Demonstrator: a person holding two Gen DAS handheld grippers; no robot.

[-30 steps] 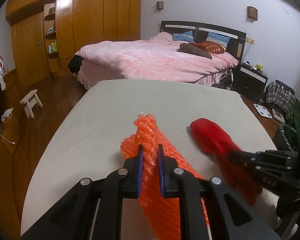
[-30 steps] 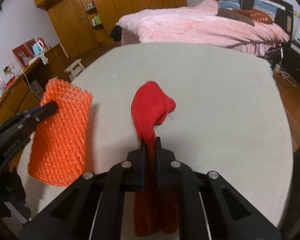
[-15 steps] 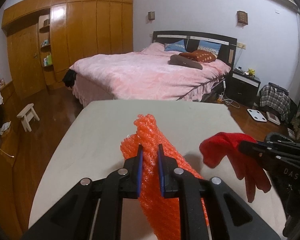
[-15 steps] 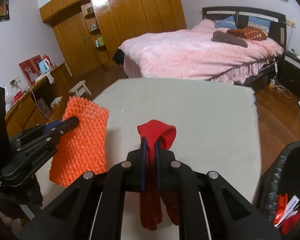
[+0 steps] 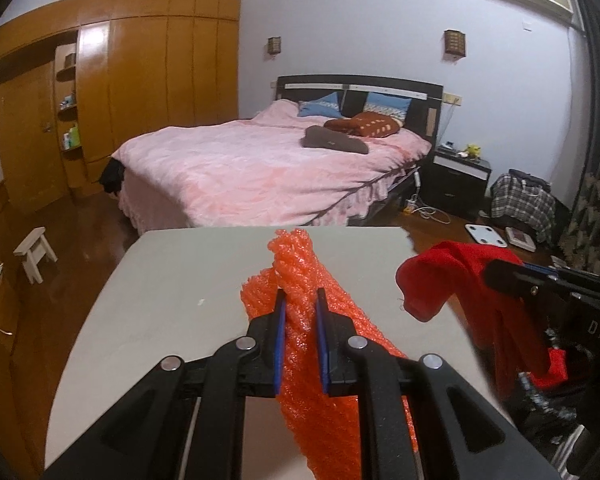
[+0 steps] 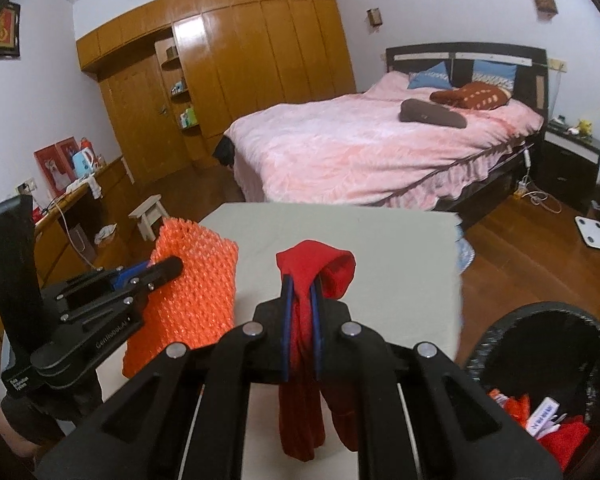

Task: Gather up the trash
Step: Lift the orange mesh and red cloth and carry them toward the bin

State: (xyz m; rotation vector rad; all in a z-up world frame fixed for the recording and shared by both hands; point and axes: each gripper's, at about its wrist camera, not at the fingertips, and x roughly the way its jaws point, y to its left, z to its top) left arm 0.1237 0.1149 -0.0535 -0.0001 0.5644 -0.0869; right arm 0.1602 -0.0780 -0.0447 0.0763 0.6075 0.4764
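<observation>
My left gripper (image 5: 301,294) is shut on an orange bubble-wrap sheet (image 5: 320,392), which hangs off the grey table (image 5: 172,300). In the right wrist view the same orange sheet (image 6: 196,292) dangles from the left gripper (image 6: 172,266) at the left. My right gripper (image 6: 301,280) is shut on a red cloth (image 6: 308,400) that droops below its fingers, clear of the table (image 6: 400,248). The left wrist view shows that red cloth (image 5: 460,280) held up at the right. A black mesh bin (image 6: 540,344) sits at the lower right with red and white scraps inside.
A pink bed (image 5: 268,168) stands beyond the table, with a dark nightstand (image 5: 460,176) to its right. Wooden wardrobes (image 6: 240,72) line the back wall. A small white stool (image 6: 148,216) stands on the wooden floor at the left, beside a low sideboard (image 6: 72,208).
Both grippers have risen with their loads. The red cloth has left the table and now hangs free. The bin has come into the right wrist view.
</observation>
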